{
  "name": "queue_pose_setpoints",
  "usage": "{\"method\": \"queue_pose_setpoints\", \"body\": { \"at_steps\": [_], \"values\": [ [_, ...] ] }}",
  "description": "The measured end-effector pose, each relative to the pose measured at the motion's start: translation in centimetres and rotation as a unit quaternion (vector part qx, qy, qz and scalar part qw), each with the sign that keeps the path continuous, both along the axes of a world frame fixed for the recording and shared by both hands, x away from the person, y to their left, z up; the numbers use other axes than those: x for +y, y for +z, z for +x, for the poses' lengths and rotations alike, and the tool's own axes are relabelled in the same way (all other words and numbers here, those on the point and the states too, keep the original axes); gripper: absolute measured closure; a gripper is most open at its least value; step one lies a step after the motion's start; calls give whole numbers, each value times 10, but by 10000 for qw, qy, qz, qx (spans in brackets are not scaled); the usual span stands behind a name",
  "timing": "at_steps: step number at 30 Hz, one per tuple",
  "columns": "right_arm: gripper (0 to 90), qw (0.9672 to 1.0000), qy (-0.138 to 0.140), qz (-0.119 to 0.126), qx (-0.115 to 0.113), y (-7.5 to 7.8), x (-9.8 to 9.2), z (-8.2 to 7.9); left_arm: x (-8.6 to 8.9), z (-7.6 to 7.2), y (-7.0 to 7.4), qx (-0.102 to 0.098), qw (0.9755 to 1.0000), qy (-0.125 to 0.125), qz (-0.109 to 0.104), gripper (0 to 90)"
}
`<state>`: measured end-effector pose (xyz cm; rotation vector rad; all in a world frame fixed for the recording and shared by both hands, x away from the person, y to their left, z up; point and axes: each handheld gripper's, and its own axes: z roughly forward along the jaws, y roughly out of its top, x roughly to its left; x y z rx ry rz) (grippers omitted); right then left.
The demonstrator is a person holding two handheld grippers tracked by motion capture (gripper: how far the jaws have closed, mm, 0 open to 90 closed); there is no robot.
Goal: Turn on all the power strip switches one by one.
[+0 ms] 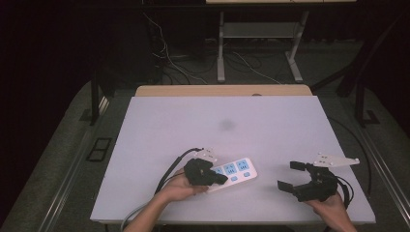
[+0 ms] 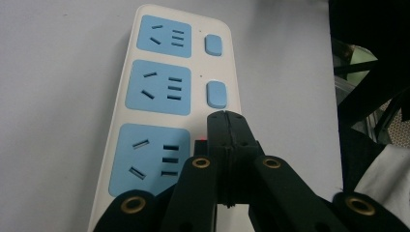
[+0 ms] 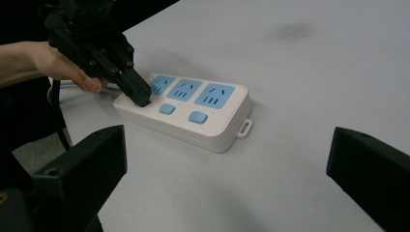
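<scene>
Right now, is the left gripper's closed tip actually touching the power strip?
Touching. In the right gripper view, the left gripper plants its closed tip on the power strip where the third switch would be; the left gripper view shows a red light beside it.

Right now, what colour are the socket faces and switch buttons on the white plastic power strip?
Light blue on the white plastic power strip, clearest in the left gripper view.

i can read no text, brand or number anywhere. the power strip (image 2: 164,92) under my gripper bears only plain blue socket faces and unmarked blue switches (image 2: 216,94), no lettering.
</scene>
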<state>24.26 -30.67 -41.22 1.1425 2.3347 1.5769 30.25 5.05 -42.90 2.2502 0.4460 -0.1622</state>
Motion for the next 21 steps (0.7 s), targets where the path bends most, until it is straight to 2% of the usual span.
{"method": "queue_pose_setpoints", "body": {
  "at_steps": [5,8,14,21],
  "values": [
    [5,10000,5,-23,31,-1,1,1,-7,-1,8,-174,9993,-9,318,898],
    [5,10000,-8,-3,11,-1,0,1,-13,-1,12,-220,9983,-174,501,898],
    [5,10000,-18,21,13,0,-1,1,-17,0,22,-234,9976,-307,569,897],
    [5,10000,-23,16,-14,0,-2,1,-20,4,30,-257,9979,-286,529,896]
  ]
}}
